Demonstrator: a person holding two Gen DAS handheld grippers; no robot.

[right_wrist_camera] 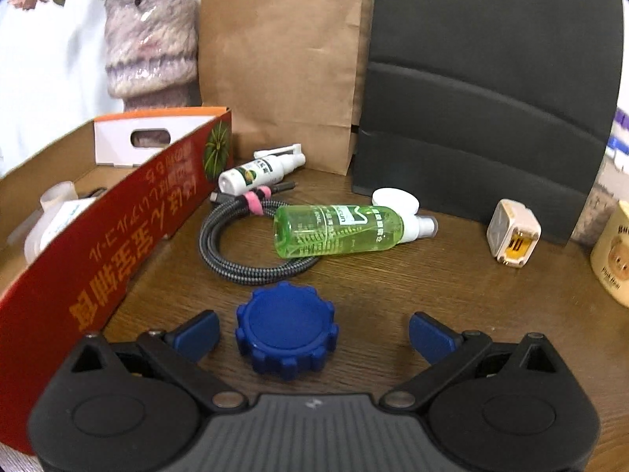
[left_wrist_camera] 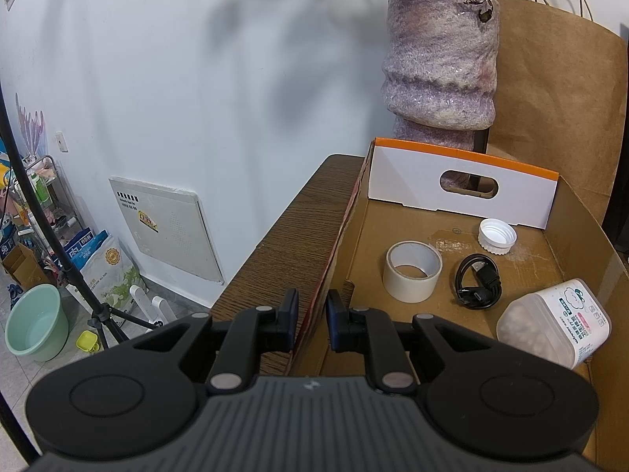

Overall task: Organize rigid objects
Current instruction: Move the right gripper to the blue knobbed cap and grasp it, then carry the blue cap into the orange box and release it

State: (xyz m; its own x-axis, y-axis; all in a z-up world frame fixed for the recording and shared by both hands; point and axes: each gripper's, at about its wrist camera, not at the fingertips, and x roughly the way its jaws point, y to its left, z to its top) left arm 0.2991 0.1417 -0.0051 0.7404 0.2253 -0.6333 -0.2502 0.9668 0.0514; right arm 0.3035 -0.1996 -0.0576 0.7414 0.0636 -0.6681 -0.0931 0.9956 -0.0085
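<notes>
My left hand-held gripper (left_wrist_camera: 311, 316) is clenched on the near side wall of the cardboard box (left_wrist_camera: 452, 275), which sits on the wooden surface (left_wrist_camera: 298, 228). Inside lie a roll of tape (left_wrist_camera: 412, 276), a coiled black cable (left_wrist_camera: 479, 282), a white cap (left_wrist_camera: 497, 236) and a plastic jar (left_wrist_camera: 554, 322) on its side. My right hand-held gripper (right_wrist_camera: 313, 336) hangs released, its jaws either side of a blue knurled lid (right_wrist_camera: 286, 336). Beyond lie a braided cable (right_wrist_camera: 240, 236), a green bottle (right_wrist_camera: 342, 230), a white spray bottle (right_wrist_camera: 261, 171) and a charger (right_wrist_camera: 513, 238).
</notes>
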